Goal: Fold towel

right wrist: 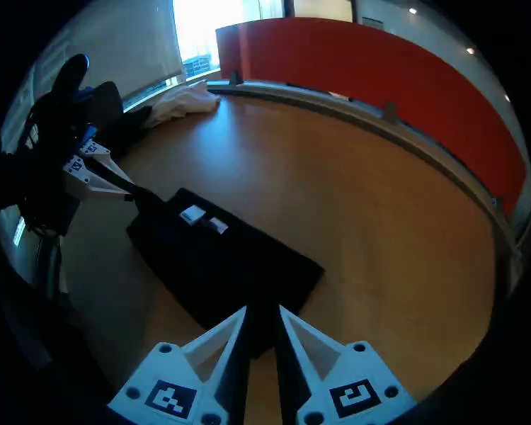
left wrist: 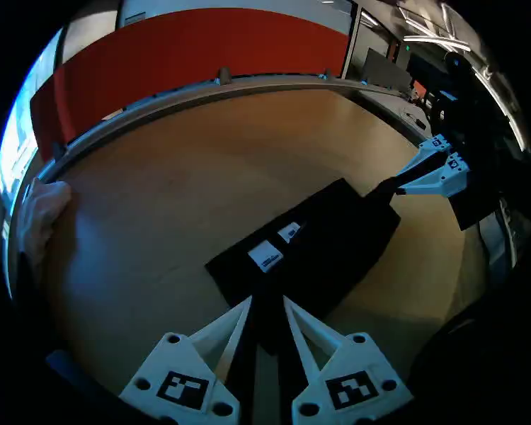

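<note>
On the table (left wrist: 159, 212), left gripper (left wrist: 267, 303) and right gripper (right wrist: 263, 310) pinch a flat black towel (left wrist: 336, 234).

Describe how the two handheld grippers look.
Both the left gripper and right gripper have white, wedge-shaped fingers with black inner pads. Each finger's base carries a square black-and-white marker beside small round holes.

Each view is taken low over the table (left wrist: 159, 212), close behind its own fingers (left wrist: 216, 333). The black towel (left wrist: 336, 234) is looked at from opposite ends, so the views are faced toward each other. The towel, the table and the red wall (left wrist: 195, 57) are shared.
</note>
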`<control>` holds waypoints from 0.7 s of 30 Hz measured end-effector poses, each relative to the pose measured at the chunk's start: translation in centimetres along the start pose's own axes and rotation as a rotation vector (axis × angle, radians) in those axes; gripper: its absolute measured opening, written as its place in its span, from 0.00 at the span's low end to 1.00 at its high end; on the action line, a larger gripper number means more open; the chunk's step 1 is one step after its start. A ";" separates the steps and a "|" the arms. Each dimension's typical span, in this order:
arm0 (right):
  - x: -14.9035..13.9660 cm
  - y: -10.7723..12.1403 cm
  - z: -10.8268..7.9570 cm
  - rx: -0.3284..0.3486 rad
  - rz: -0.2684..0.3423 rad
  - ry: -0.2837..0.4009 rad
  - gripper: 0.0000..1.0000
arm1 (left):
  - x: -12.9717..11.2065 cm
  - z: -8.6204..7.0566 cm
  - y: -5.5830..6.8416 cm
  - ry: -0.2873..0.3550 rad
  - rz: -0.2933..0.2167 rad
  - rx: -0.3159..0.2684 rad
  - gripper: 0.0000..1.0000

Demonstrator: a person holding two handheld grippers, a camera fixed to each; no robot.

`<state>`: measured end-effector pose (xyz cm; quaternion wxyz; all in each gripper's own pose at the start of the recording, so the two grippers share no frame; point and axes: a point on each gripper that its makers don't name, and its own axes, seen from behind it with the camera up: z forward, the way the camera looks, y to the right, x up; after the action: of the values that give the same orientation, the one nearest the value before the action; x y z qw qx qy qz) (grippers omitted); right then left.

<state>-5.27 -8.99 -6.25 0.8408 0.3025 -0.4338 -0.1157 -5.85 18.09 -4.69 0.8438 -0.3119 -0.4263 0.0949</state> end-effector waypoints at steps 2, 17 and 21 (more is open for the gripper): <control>0.0 0.3 0.5 -0.009 0.005 0.000 0.20 | 0.0 0.5 -0.2 -0.002 0.007 0.000 0.15; -1.0 2.5 2.8 -0.082 0.023 -0.011 0.43 | -0.8 3.3 -2.1 -0.020 0.014 0.041 0.23; -1.2 2.8 3.1 -0.093 0.017 -0.015 0.45 | -0.8 3.6 -2.3 -0.020 0.008 0.049 0.24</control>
<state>-8.67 -7.46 -3.96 0.8517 0.2583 -0.4368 -0.1308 -9.34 17.52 -2.22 0.8465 -0.2921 -0.4308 0.1118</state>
